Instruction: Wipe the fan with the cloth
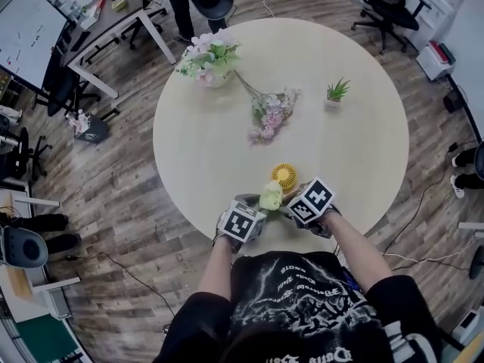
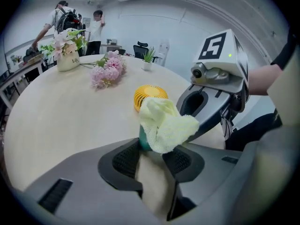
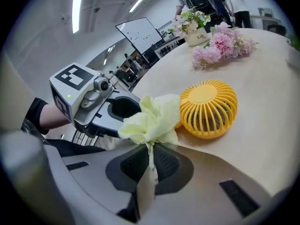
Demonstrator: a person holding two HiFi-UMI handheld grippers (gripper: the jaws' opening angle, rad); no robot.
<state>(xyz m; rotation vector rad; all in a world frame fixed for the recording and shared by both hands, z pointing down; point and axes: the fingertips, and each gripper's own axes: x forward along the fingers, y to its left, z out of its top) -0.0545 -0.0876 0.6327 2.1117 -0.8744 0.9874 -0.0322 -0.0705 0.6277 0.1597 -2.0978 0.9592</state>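
Right gripper view puts the cloth [image 3: 152, 118] nearest. The right gripper [image 3: 149, 146] has its jaws pinched together on a thin fold of it, and the rest puffs out above the pads. The left gripper [image 2: 152, 146] grips the same pale yellow bunch from the other side, with its jaws partway apart around it. A teal edge shows at one pad, and I cannot tell what it is. The cloth is held between both tools over the near edge of the round table [image 1: 204, 150].

It looks soft, light and floppy, so a pinch on a fold should be enough.

Just beyond lies the fan [image 3: 208, 108], a small yellow ribbed dome on the tabletop; whether the cloth touches it I cannot tell. It is probably light, hard plastic that will skid when rubbed, so it wants steadying at the rim, and its ribs may snag the cloth.

Farther off lie a pink flower sprig [image 1: 266, 116], a flower pot [image 1: 208, 63] and a small potted plant [image 1: 336, 91], all well clear of the work.
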